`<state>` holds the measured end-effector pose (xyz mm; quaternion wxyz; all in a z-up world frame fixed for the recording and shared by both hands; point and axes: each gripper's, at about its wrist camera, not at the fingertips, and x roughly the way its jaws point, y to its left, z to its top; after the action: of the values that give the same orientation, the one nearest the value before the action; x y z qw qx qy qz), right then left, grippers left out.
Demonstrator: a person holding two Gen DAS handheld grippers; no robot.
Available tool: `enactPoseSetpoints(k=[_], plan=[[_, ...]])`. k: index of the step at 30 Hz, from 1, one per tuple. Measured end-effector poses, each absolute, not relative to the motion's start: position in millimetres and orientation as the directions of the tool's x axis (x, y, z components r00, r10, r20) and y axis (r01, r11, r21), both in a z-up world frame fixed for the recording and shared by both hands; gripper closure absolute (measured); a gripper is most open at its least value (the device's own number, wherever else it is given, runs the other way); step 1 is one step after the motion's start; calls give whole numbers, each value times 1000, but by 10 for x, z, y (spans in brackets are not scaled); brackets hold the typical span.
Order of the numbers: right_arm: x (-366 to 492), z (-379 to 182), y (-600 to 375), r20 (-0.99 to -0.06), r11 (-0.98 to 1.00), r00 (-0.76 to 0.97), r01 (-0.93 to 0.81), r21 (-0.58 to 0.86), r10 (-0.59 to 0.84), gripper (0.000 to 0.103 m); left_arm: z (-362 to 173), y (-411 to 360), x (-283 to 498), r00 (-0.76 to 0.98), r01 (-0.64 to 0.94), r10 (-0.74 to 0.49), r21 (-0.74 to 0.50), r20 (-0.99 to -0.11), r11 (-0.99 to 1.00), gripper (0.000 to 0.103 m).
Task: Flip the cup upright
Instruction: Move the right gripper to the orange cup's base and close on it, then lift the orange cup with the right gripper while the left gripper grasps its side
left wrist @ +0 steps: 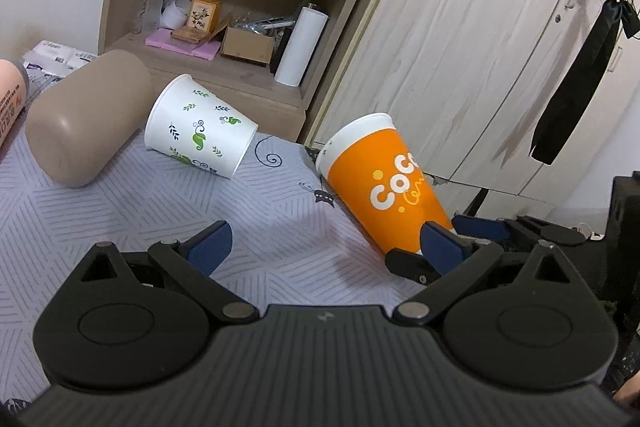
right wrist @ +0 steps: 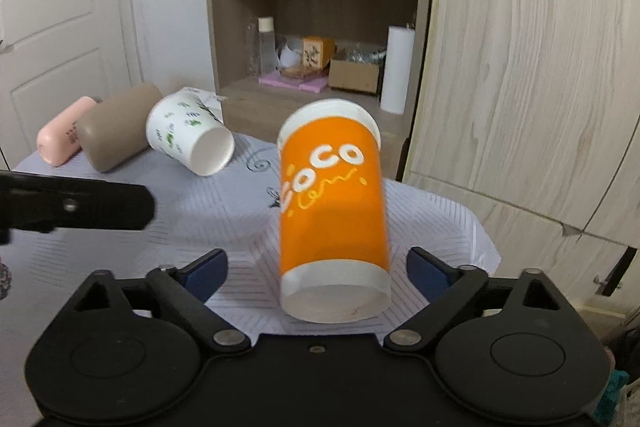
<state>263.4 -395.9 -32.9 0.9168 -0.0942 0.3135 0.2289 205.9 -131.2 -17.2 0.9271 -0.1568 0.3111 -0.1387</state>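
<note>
Here, the orange cup [right wrist: 334,211] lies tilted between the right tongs [right wrist: 318,267], spread wide, gripping nothing; left tongs [left wrist: 320,247] likewise gape empty. Closing off-centre could crush or roll it.

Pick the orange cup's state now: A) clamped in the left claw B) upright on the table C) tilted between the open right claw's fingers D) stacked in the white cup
C: the orange cup leans, base toward the camera, between the spread fingers of the right claw, neither pad touching it.
</note>
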Motion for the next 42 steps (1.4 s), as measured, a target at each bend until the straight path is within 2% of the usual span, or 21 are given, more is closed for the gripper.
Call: enactPoseSetpoints(k=[2,16,27,33,36,38,42], plan=[[2651,-331,-3999,-609,898,717,-439,-17,339,34,-179,-1292,2070,769,154,-353,-381,-534,912,2],[2505,-272,-4024,-625,898,659,-402,178,418,35,-220,-1121,2058,738,144,-396,-446,-547,883,1],[2266,-399,-3963,-640,804,487,-346,484,595,35,-262,-898,1953,697,167,-472,-517,-541,840,2],[2182,-439,-3854,-627,746,405,-341,572,666,35,-300,-780,1914,662,170,-524,-573,-536,802,3],[2146,-433,-3794,-629,744,398,-344,572,668,35,-309,-711,1895,656,164,-533,-588,-535,792,4],[2128,-421,-3757,-630,740,388,-347,576,673,35,-301,-673,1871,640,176,-541,-582,-545,794,18],[2072,-418,-3651,-628,723,358,-367,585,691,35,-311,-532,1766,596,195,-580,-601,-555,775,20]])
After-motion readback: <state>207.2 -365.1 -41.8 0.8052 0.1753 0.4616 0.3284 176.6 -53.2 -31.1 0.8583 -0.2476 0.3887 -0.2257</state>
